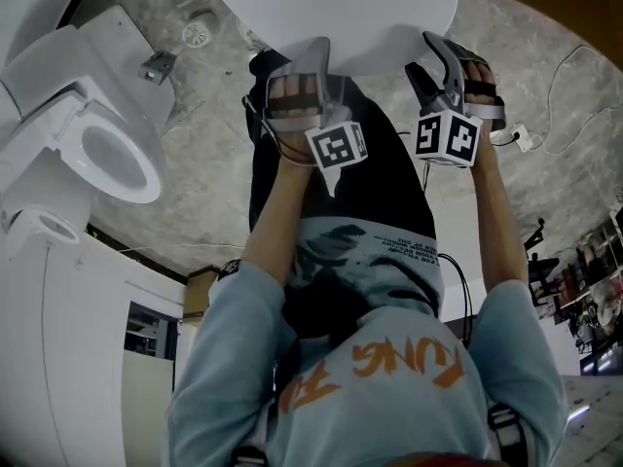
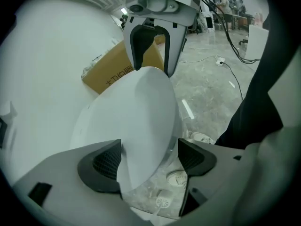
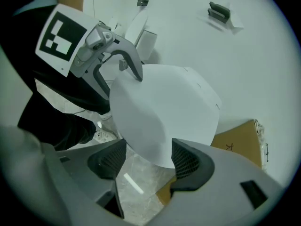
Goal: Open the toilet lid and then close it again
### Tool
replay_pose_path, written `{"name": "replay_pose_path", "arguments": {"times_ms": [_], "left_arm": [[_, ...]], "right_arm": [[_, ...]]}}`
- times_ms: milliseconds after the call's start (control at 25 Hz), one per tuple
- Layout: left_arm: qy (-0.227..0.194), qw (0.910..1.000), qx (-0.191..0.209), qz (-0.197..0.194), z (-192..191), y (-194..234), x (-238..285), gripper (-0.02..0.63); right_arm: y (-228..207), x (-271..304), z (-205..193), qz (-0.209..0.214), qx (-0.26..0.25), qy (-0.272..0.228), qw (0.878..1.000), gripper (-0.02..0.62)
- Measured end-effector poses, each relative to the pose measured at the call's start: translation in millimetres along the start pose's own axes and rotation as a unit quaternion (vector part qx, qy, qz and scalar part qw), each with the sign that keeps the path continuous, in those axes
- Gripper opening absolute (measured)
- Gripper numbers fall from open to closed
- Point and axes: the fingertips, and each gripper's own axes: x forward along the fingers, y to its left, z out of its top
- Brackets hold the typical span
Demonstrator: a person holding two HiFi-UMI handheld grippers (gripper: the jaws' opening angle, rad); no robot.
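The white toilet lid point(image 1: 331, 8) fills the top of the head view, its rounded front edge toward me. My left gripper point(image 1: 304, 58) and right gripper point(image 1: 444, 54) both reach onto that edge, side by side. In the left gripper view the lid point(image 2: 141, 121) lies between the jaws, against the left pad point(image 2: 106, 161), with a gap at the other pad. In the right gripper view the lid's rim point(image 3: 164, 112) rests by the right pad point(image 3: 186, 161), and the left pad stands apart. Both grippers straddle the rim, open.
Another white toilet point(image 1: 117, 159) with an open seat stands at the left. The grey stone floor has a drain point(image 1: 198, 33) and cables point(image 1: 574, 76) on the right. A cardboard box point(image 2: 113, 72) lies behind the lid. My legs stand close under the grippers.
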Motion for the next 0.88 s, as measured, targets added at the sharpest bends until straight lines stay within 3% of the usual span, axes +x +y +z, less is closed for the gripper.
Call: {"name": "replay_pose_path", "arguments": {"times_ms": [240,720,880], "left_arm": [[0.001,0.9995,0.019,0.023,8,17,-15,0.377],[-0.022,0.9968,0.050,0.058,38,78,-103,0.367],[-0.022,0.9966,0.071,0.036,41,86,-122,0.364]], "right_arm": [[-16,-27,9,-0.010,0.030,-0.009,0.999,0.319],[-72,-117,47,-0.046,0.088,-0.063,0.993,0.347],[-86,-137,62,-0.046,0.069,-0.084,0.993,0.345]]}}
